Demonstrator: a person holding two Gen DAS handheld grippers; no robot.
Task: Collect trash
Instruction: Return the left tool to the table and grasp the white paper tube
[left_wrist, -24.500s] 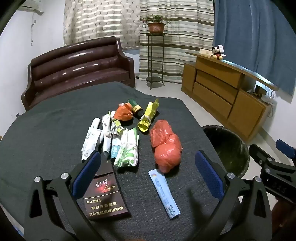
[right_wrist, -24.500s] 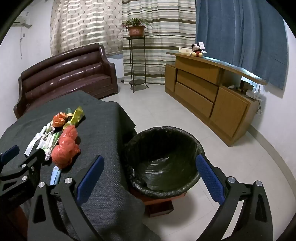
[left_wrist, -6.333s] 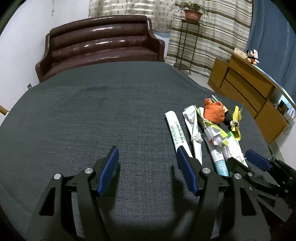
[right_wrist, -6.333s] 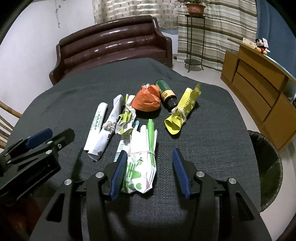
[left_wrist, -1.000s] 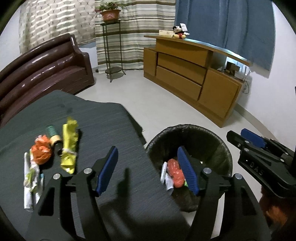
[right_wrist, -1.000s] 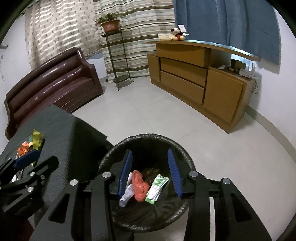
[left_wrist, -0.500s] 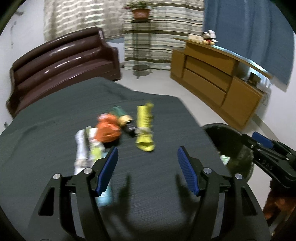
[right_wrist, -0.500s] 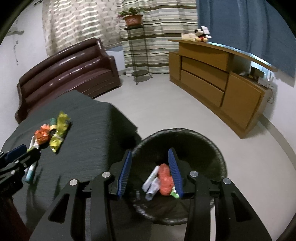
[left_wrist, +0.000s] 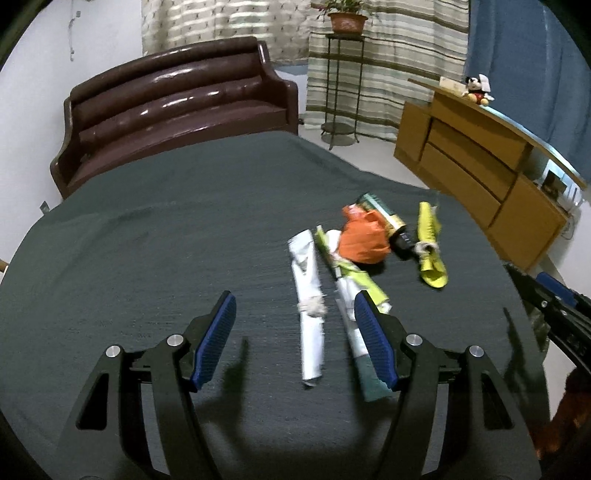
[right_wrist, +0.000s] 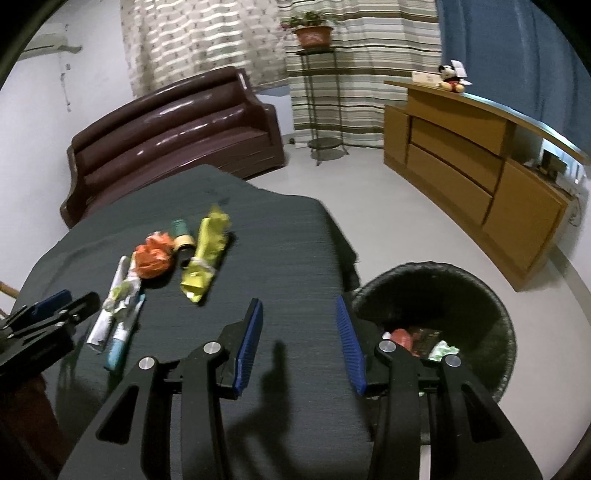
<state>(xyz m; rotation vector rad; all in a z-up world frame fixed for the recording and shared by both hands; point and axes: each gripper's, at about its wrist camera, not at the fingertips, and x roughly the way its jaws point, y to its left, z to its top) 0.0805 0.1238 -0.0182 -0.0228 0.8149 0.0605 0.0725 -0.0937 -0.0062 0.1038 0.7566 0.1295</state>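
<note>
- hovering over the dark counter (left_wrist: 147, 240), the left gripper (left_wrist: 295, 339) has its blue fingers (left_wrist: 216, 343) spread wide and holds nothing.
- lying between those fingers in the left wrist view is a white roll (left_wrist: 308, 306), long and tied near its middle; the frame is blurred, so its print cannot be read.
- just right of it lies a green-white wrapper (left_wrist: 351, 291), its near end passing behind the right finger.
- farther off sits an orange bag (left_wrist: 364, 240), touching the wrapper's far end; a dark bottle (left_wrist: 386, 218) lies against the bag's right side.
- right of the bottle lies a yellow wrapper (left_wrist: 430, 247), its near end knotted.
- the right gripper (right_wrist: 299, 343) hangs over the counter's right edge, fingers (right_wrist: 251, 343) apart at a middling gap, gripping nothing.
- in the right wrist view the trash lies far left on the counter, well apart from this gripper.
- on the floor just right of the counter stands a black-lined bin (right_wrist: 491, 306); a red bag (right_wrist: 402, 338) and green-white scraps (right_wrist: 443, 349) show inside it, partly hidden by the right finger.
- beyond the counter are a brown sofa (left_wrist: 177, 99), a plant stand (right_wrist: 321, 110) and a wooden cabinet (right_wrist: 480, 184) with a plush toy (right_wrist: 452, 77) on top.
</note>
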